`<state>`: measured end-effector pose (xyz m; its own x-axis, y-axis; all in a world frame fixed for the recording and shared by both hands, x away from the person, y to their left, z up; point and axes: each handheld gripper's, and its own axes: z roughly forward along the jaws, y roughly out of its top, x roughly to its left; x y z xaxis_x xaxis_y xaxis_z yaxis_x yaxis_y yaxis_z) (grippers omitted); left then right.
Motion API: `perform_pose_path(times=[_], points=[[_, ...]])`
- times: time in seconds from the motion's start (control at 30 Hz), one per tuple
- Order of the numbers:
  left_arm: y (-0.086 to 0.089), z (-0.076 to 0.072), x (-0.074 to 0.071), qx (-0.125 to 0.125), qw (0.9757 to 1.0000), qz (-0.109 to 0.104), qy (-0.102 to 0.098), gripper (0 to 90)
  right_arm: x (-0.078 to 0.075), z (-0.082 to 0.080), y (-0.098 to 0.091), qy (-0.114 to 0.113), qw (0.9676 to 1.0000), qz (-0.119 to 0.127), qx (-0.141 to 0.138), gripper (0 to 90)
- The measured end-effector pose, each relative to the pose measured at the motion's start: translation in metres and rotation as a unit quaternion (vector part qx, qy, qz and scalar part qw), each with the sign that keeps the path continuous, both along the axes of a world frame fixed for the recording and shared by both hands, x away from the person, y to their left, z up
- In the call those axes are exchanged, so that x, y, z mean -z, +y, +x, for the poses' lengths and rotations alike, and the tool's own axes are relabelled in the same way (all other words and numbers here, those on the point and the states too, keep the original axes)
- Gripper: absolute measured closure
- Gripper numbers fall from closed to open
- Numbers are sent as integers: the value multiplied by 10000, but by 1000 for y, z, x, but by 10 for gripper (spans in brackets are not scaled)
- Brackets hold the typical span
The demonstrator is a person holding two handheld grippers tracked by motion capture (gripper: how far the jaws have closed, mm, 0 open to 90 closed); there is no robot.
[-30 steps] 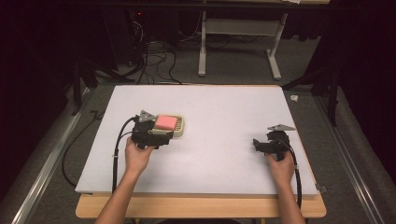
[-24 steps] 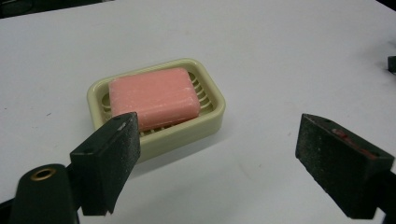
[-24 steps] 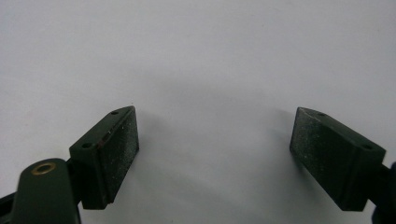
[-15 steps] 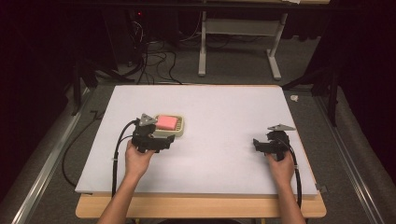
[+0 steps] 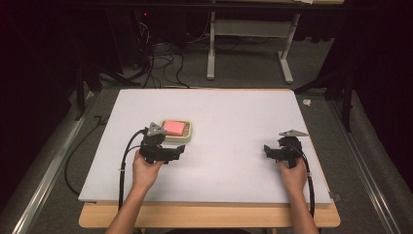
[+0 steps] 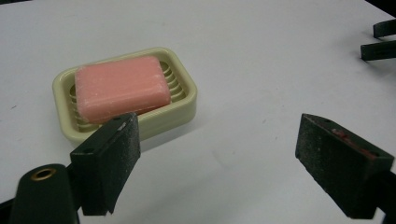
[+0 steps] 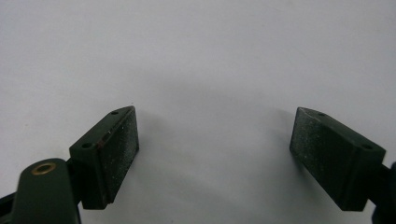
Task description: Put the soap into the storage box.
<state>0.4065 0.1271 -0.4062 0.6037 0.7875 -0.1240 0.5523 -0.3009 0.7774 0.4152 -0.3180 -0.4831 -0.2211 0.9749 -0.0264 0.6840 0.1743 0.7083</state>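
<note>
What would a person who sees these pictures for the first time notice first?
The pink bar of soap stands out most: it lies in a cream soap dish on the left part of the white table. Just beside the dish, the left gripper is open, with nothing between its jaws. The right gripper rests far off on the right, also open.
</note>
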Motion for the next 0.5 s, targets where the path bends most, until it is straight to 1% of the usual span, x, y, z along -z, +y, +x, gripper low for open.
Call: perform_pose_path(times=[0.07, 0.23, 0.37, 0.5], points=[[0, -1, 1, -4, 10000, -10, 0, 150, 0, 0, 0, 0, 10000, 0, 0, 161], [-1, -2, 3, 27, 10000, 69, 18, 150, 0, 0, 0, 0, 10000, 0, 1, 162], [-1, -3, 5, 25, 10000, 76, 25, 150, 0, 0, 0, 0, 10000, 0, 1, 162], [0, -3, 7, 56, 9999, 114, 66, 150, 0, 0, 0, -1, 10000, 0, 1, 162]])
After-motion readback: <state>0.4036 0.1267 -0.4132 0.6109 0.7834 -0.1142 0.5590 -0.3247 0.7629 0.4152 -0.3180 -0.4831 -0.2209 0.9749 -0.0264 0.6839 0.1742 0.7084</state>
